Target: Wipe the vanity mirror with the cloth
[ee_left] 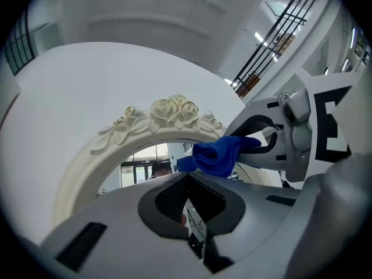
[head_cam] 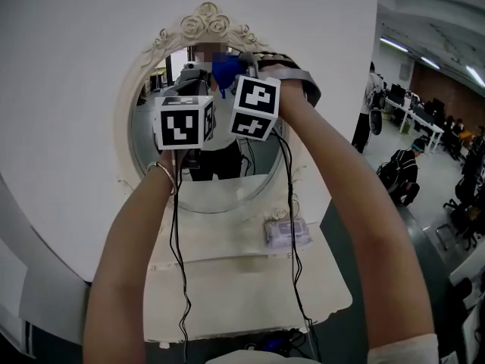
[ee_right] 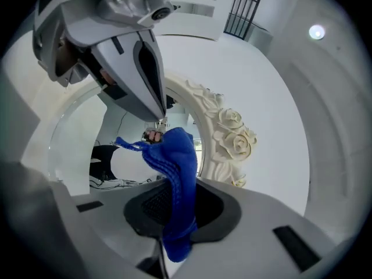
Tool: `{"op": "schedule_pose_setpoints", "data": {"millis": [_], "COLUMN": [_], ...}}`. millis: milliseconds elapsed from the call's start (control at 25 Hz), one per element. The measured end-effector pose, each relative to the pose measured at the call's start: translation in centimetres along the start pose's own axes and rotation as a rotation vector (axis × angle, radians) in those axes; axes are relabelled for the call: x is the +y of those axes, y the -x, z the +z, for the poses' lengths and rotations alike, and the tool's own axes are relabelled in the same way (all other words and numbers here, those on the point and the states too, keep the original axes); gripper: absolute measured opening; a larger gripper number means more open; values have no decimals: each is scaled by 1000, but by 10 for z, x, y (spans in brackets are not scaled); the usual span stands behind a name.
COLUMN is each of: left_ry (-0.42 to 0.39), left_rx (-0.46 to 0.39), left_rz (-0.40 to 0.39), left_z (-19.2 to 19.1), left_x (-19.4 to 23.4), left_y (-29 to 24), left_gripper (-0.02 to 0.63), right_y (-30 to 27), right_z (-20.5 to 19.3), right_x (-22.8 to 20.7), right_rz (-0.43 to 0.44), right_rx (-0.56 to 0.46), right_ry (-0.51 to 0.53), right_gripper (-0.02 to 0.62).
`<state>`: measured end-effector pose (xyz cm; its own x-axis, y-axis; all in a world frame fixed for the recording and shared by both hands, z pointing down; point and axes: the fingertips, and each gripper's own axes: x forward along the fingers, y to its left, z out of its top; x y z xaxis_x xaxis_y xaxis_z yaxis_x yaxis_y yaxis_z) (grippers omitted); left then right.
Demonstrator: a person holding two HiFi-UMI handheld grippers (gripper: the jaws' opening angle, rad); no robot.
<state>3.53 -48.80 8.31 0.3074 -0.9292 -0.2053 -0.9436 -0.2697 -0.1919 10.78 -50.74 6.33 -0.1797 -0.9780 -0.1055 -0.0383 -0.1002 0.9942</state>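
The right gripper (ee_right: 174, 217) clamps the blue cloth (ee_right: 177, 167) in its jaws near the top of the vanity mirror (head_cam: 227, 179); just left, the left gripper (ee_left: 189, 214) has its jaws together, empty

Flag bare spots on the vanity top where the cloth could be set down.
Free: the vanity top left of the plastic packet, from the mirror down to the front edge; cables hang across it. Crowded: the mirror's top, where the left hand-held gripper and right hand-held gripper, shut on the blue cloth, sit close together.
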Motion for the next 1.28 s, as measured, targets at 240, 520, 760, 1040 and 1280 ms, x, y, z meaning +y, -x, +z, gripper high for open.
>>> {"op": "schedule_pose_setpoints", "data": {"millis": [240, 520, 760, 1040, 1280], "left_ry": [2, 35, 65, 130, 156], "left_rx": [38, 72, 86, 123, 208], "left_rz": [-15, -23, -25, -24, -41], "left_z": [-21, -56, -87, -140, -199], "left_x": [-11, -11, -13, -27, -47], "left_y": [-11, -16, -13, 0, 12], "left_gripper": [5, 5, 5, 6, 6], "right_y": [-15, -22, -19, -12, -3], "right_z": [-9, -24, -35, -54, -63], "right_x": [12, 32, 56, 108, 175], "right_rz": [-2, 5, 18, 58, 148], "right_rx": [5, 17, 36, 67, 73], "right_ry": [22, 1, -26, -92, -187], "right_gripper": [66, 66, 66, 66, 66]}}
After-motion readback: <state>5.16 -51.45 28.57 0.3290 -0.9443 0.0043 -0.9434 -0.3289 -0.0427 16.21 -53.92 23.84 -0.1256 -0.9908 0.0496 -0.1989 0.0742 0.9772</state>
